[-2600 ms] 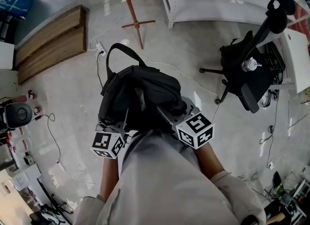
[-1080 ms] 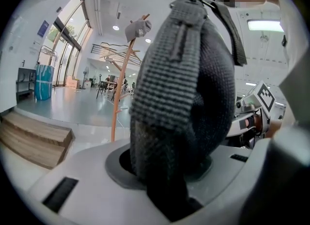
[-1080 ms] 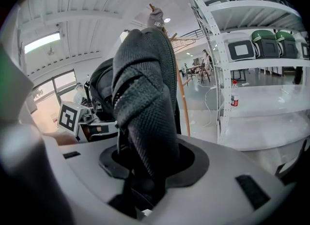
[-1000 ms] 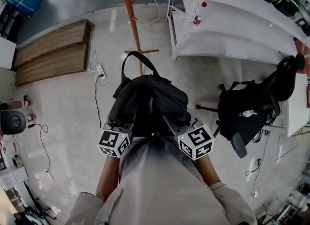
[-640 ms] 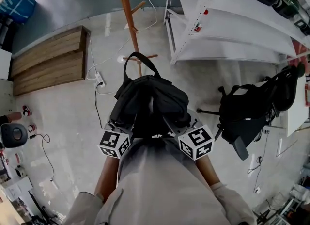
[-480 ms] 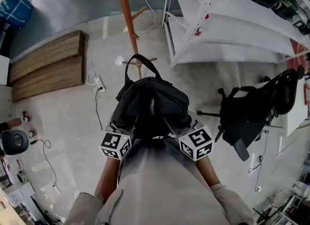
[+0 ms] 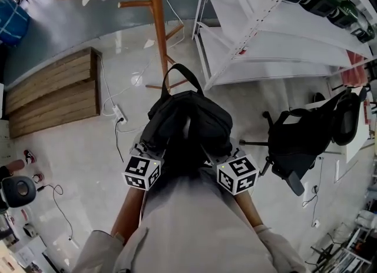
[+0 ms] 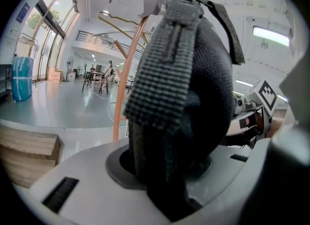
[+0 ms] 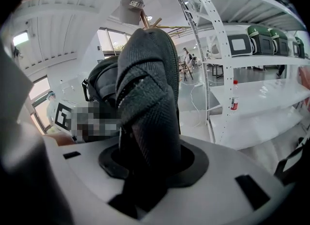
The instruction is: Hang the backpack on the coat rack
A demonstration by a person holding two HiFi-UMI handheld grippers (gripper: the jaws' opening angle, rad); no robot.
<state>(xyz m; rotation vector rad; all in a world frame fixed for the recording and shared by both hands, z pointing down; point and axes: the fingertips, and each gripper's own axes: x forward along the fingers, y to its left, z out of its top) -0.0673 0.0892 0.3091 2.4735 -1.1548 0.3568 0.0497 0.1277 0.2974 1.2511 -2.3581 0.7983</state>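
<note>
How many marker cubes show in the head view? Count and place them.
2. Left cube and right cube, flanking the near end of the black backpack. None seems hidden.

Right gripper (image 9: 147,168) clasping backpack (image 9: 145,88), shelves (image 9: 252,95) (white) beside

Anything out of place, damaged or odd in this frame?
Nothing is spilled or damaged. The one untidy thing is a white power strip whose cables lie loose on the floor beside the coat rack base, just ahead of the backpack.
</note>
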